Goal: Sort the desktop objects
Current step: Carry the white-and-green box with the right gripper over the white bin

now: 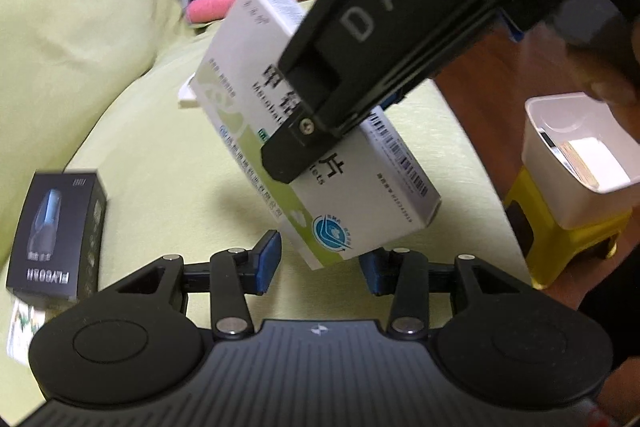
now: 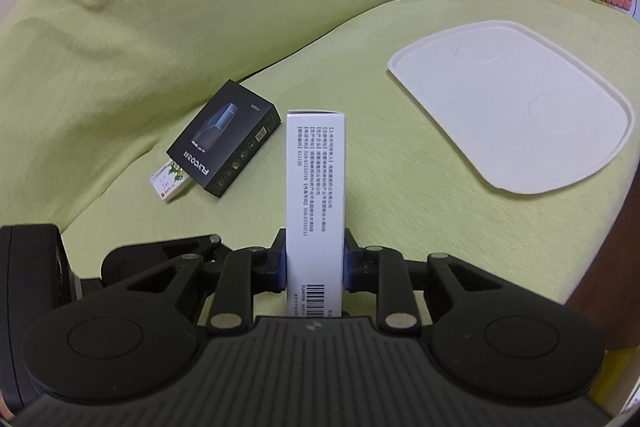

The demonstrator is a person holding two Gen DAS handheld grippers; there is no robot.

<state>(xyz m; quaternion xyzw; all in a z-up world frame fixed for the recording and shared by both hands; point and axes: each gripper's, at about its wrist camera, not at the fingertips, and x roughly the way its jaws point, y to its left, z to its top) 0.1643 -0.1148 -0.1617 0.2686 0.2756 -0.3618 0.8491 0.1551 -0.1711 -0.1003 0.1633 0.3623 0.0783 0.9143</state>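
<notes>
Cardboard medicine box (image 2: 315,203), white and oblong, sits clamped in right gripper (image 2: 315,261); left gripper (image 1: 316,265) seemingly gapes wide.

Left tool (image 1: 316,263): matte black body, ribbed grey-black centre plate marked with a small white emblem. Two round raised discs are set at either side. Linkage arms are pinned with silver rivets; blue pads (image 1: 267,263) are fitted on the fingers. Right tool (image 2: 315,261): same build, seen from the left view as a black bar lettered "DAS" in white, with one cross-head screw.
</notes>
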